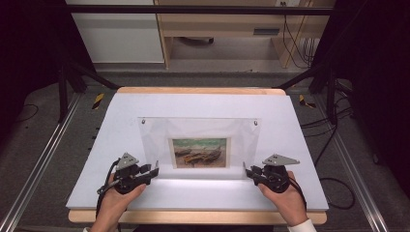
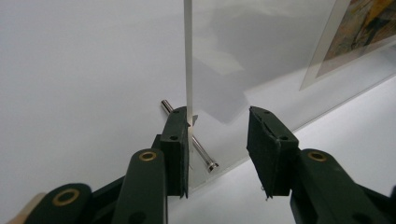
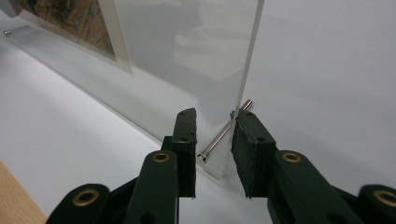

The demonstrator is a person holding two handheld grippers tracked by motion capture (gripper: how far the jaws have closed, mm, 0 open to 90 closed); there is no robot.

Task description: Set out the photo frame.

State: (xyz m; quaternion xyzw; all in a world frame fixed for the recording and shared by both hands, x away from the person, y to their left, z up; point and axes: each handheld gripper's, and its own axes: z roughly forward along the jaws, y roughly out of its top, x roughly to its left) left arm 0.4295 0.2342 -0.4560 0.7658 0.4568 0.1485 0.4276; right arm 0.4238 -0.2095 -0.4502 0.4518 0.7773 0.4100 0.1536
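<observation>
Both hands enter from the near edge of the white worktop (image 1: pixel 203 104), the left tongs (image 1: pixel 155 167) and right tongs (image 1: pixel 244 170) flanking a clear acrylic frame (image 1: pixel 198 126) holding a picture (image 1: pixel 200 152) at the worktop's middle. Left gripper view: jaws parted, one pad touching the panel's edge, a metal pin (image 2: pixel 189 136) between. Right gripper view: jaws parted around the corner's pin (image 3: pixel 224 131), not clamped.

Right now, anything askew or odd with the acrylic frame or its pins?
Nothing looks damaged or spilled. The clear acrylic frame sits square on the white board, print centred. One oddity: at each near corner a metal pin slants through the panel rather than standing straight. Left gripper and right gripper straddle those corners, jaws apart.
</observation>
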